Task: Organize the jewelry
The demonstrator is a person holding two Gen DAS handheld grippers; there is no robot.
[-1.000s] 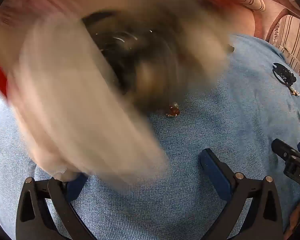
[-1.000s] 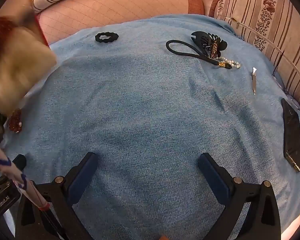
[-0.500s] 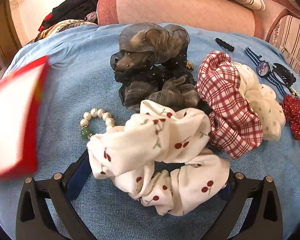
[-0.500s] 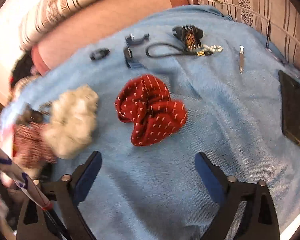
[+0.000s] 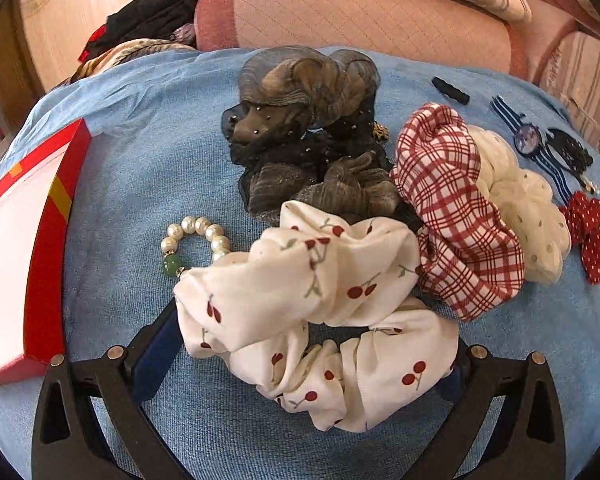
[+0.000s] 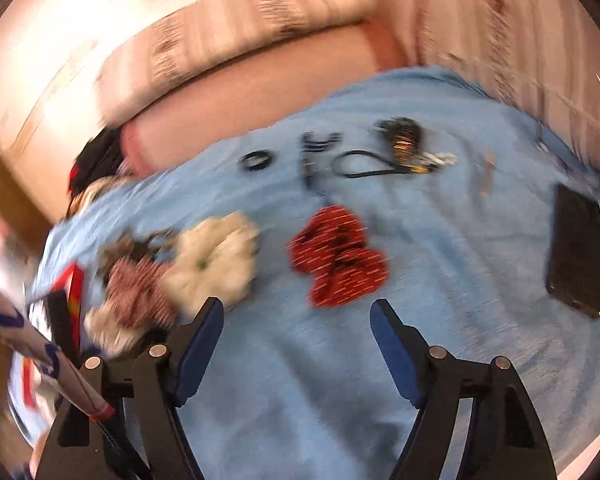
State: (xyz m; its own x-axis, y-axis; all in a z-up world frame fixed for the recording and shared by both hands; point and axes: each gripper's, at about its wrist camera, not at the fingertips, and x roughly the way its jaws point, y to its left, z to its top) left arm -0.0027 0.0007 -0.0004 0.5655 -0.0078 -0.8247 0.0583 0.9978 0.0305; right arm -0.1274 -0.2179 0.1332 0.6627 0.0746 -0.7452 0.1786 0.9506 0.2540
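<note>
In the left wrist view a white cherry-print scrunchie (image 5: 320, 320) lies between the wide-open fingers of my left gripper (image 5: 308, 360), covering the right fingertip. Behind it lie a pearl bracelet with a green bead (image 5: 192, 240), a grey-black organza scrunchie (image 5: 304, 132), a red-checked scrunchie (image 5: 456, 208), a cream scrunchie (image 5: 528, 216), a red dotted scrunchie (image 5: 590, 232) and a striped watch (image 5: 532, 140). A red box (image 5: 24, 264) stands at the left. In the blurred right wrist view my right gripper (image 6: 296, 336) is open and empty above the blue cloth, just in front of the red dotted scrunchie (image 6: 340, 256).
Everything lies on a blue cloth (image 5: 140, 152) over a pink sofa. A black phone (image 6: 576, 248) lies at the right. A black cord, a hair claw and a black hair tie (image 6: 256, 160) lie at the back. Dark clothes are heaped at the back left.
A second ago the left view was blurred by a tilted box spilling items. Now the scrunchies lie on the cloth and the box stands at the left. The right gripper has pulled back and turned left.
</note>
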